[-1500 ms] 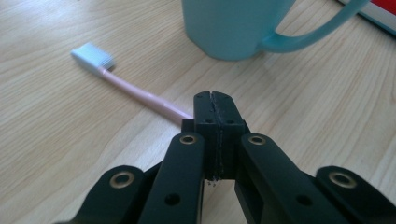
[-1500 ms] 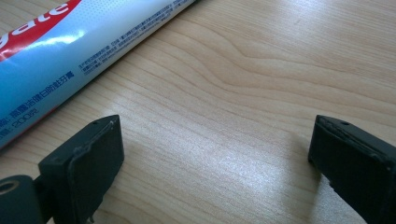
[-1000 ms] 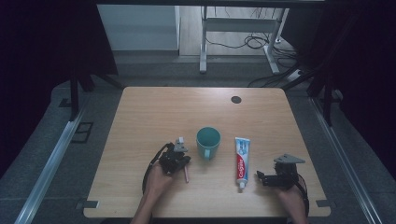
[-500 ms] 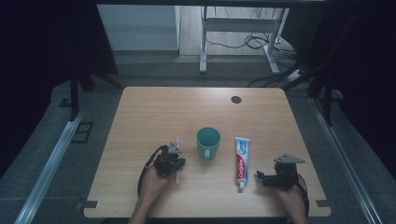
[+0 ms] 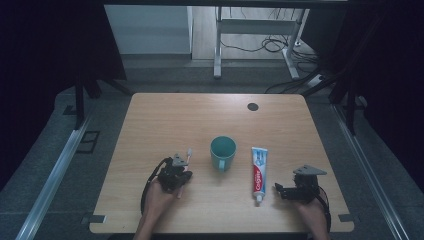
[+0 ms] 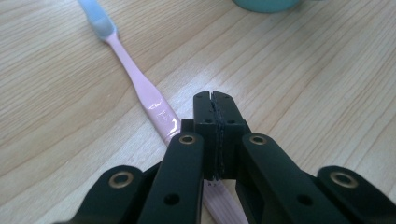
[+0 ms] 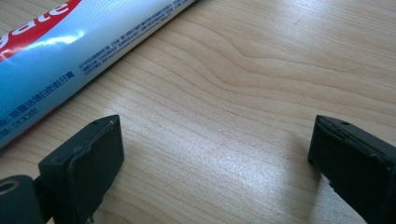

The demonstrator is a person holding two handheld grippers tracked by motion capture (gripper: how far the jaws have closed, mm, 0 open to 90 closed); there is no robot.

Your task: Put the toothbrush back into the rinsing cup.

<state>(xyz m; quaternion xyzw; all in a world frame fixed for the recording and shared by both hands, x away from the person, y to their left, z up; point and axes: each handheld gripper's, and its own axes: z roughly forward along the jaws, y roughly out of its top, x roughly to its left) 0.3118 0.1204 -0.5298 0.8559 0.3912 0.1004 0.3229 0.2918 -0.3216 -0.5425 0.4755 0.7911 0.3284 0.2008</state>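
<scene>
A pink toothbrush [image 6: 140, 84] with a pale blue head lies flat on the wooden table [image 5: 165, 120]. Its handle runs under my left gripper [image 6: 212, 97], whose jaws are pressed together with nothing between them. From above, the brush head [image 5: 189, 151] sticks out past that left gripper [image 5: 182, 171], left of the teal cup [image 5: 223, 152]. A white, blue and red toothpaste tube [image 5: 259, 172] lies right of the cup, cap end toward the person. My right gripper [image 5: 278, 189] rests beside that cap end, open over bare wood [image 7: 215, 140], with the tube [image 7: 70, 51] off to its left.
A small dark round hole [image 5: 253, 106] marks the table's far right part. Metal desk legs and cables [image 5: 270, 45] stand on the floor beyond the table. The teal cup's base [image 6: 266, 3] sits just ahead of the left jaws.
The left hand and its gripper have shifted slightly left and toward the person along the toothbrush. The right gripper, cup and tube have not moved.
</scene>
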